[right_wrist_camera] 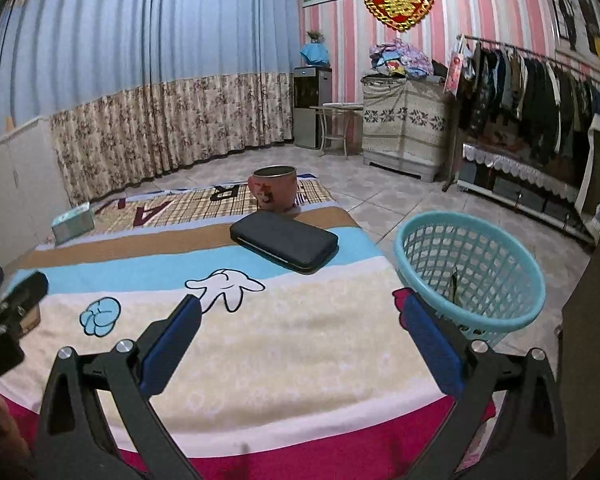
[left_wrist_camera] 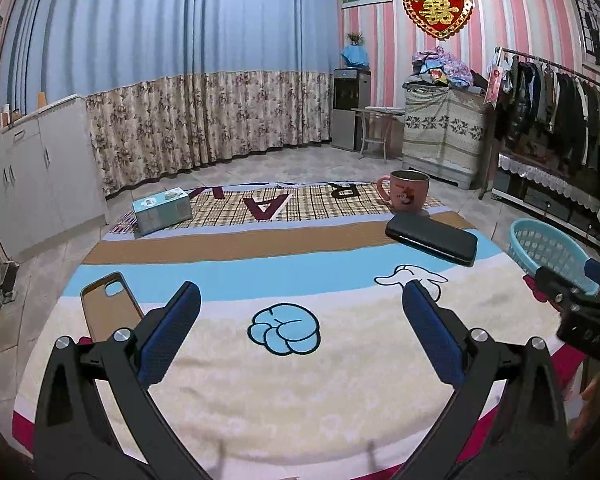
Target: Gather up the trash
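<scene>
A light blue mesh basket (right_wrist_camera: 470, 276) stands on the floor past the right edge of the cloth-covered table (right_wrist_camera: 300, 320); its rim also shows in the left wrist view (left_wrist_camera: 548, 248). My left gripper (left_wrist_camera: 300, 296) is open and empty above the cartoon cloth (left_wrist_camera: 300, 380). My right gripper (right_wrist_camera: 300, 308) is open and empty near the table's right front, its right finger just in front of the basket. No loose trash shows on the cloth.
On the table lie a black phone-like case (left_wrist_camera: 432, 238), a pink mug (left_wrist_camera: 408, 192), a tissue box (left_wrist_camera: 162, 210) and a brown phone cover (left_wrist_camera: 110, 306). A clothes rack (right_wrist_camera: 540, 92) and a covered cabinet (right_wrist_camera: 404, 128) stand at the right.
</scene>
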`<move>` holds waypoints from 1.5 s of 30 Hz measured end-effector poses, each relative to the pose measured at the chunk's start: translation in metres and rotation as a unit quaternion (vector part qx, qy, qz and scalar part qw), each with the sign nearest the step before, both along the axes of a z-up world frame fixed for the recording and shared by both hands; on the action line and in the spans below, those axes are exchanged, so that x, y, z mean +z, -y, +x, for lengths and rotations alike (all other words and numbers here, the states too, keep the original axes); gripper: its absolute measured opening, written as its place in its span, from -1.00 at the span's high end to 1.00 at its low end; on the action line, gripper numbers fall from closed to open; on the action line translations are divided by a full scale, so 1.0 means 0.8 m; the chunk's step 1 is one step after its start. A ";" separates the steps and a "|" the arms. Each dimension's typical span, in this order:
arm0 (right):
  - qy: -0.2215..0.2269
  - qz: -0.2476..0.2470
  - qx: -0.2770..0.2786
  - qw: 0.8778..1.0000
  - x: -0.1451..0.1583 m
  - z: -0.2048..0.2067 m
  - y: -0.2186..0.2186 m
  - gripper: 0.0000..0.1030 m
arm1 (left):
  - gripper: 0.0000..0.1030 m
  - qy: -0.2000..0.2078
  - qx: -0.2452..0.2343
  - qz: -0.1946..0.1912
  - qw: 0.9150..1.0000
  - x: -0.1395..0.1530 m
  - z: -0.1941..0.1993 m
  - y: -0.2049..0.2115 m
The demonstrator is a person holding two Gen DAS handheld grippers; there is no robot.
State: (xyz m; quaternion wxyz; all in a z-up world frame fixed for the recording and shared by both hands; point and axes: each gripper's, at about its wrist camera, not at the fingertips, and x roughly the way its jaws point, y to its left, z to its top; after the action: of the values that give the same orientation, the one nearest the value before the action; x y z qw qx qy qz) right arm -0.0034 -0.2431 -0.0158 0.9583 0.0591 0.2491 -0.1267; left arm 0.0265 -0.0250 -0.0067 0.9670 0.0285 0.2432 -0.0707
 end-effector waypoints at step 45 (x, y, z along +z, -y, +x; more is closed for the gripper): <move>0.025 -0.021 0.011 0.999 0.001 -0.008 -0.012 -0.91 | -0.90 0.023 0.013 0.016 1.000 0.005 -0.002 0.007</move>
State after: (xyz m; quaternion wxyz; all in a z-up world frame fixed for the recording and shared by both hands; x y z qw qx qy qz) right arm -0.0094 -0.2334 -0.0150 0.9667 0.0393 0.2227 -0.1196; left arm 0.0249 -0.0303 -0.0030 0.9726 0.0429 0.2223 -0.0537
